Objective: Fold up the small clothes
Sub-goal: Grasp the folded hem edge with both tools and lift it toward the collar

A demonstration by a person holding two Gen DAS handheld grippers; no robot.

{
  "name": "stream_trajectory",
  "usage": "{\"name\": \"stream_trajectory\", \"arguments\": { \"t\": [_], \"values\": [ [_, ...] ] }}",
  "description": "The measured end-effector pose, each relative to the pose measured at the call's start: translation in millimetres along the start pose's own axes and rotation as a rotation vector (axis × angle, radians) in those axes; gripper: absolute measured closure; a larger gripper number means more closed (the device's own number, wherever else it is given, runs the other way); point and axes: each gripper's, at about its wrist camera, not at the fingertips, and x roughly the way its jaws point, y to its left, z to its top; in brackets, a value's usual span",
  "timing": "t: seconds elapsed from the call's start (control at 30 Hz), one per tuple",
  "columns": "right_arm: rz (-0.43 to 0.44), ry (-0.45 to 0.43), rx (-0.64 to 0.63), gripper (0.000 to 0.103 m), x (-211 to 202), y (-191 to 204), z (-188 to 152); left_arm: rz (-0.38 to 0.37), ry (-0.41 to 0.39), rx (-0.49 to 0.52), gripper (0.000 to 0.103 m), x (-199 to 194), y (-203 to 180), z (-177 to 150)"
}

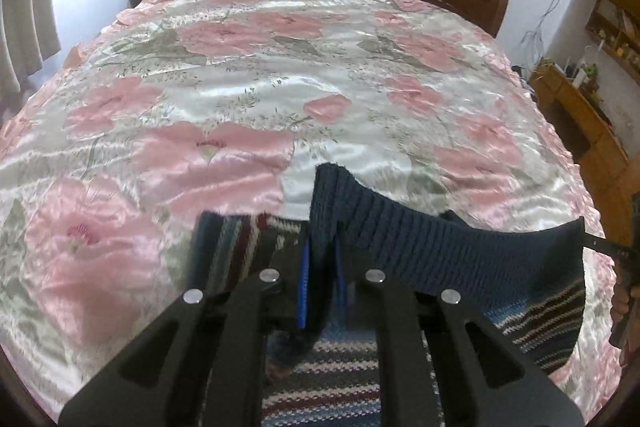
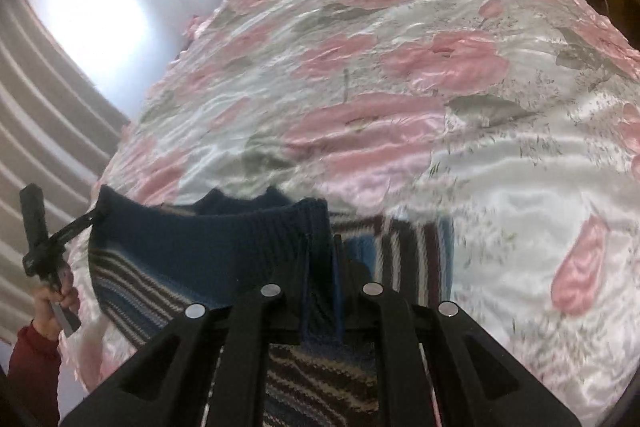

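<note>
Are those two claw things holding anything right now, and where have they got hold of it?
Yes: both hold the striped knitted sweater by its dark blue ribbed edge, left gripper at one corner, right gripper at the other.

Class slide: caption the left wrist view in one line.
Left claw pinches a striped sweater's navy ribbed hem above a floral bedspread.

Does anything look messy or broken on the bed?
Nothing looks broken or spilled. The striped knit sweater is just held up by its navy ribbed hem, one corner in the left claw and the other in the right claw. The flowered bedspread is only wrinkled.
</note>
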Motion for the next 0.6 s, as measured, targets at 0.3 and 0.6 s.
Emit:
{"name": "stream_trajectory", "arguments": {
  "t": [0.3, 0.6],
  "values": [
    [-0.08, 0.056, 0.011, 0.093, 59, -12, 17, 0.072, 0.072, 0.002, 0.093, 66, 10, 1],
    [-0.127, 0.114, 0.034, 0.092, 95, -26, 11, 0.119, 0.155, 0.008, 0.088, 106, 15, -8]
  ]
}}
